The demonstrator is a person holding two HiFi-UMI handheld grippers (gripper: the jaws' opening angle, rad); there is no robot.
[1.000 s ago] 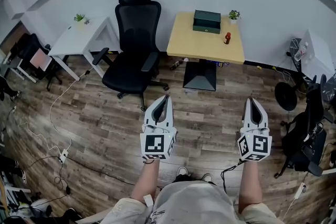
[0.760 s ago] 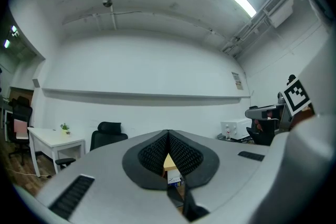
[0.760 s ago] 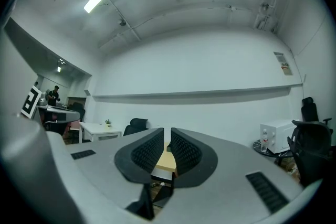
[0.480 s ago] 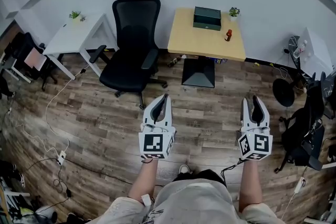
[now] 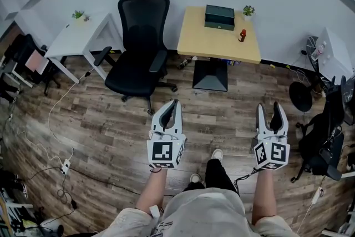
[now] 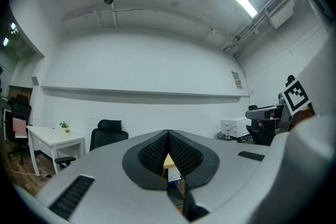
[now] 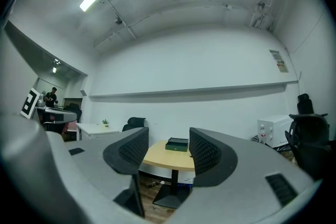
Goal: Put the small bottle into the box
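A small red bottle (image 5: 242,35) stands on the wooden table (image 5: 219,47) against the far wall, just right of a dark green box (image 5: 219,16). Both grippers hang over the wooden floor, well short of the table. My left gripper (image 5: 173,104) is shut, its pads (image 6: 157,152) meeting with nothing between them. My right gripper (image 5: 272,108) has its jaws opening, nothing between them. In the right gripper view the box (image 7: 177,144) and table (image 7: 165,157) show between the jaws; the bottle is hidden there.
A black office chair (image 5: 141,47) stands left of the table. A white desk (image 5: 75,41) is further left. A small potted plant (image 5: 248,10) sits at the table's back corner. Another dark chair (image 5: 327,130) stands to my right, and cables (image 5: 55,114) trail across the floor at left.
The right gripper's jaws have gone from shut to wide apart. The person has stepped forward, one leg and shoe now showing below. The left gripper stays shut.
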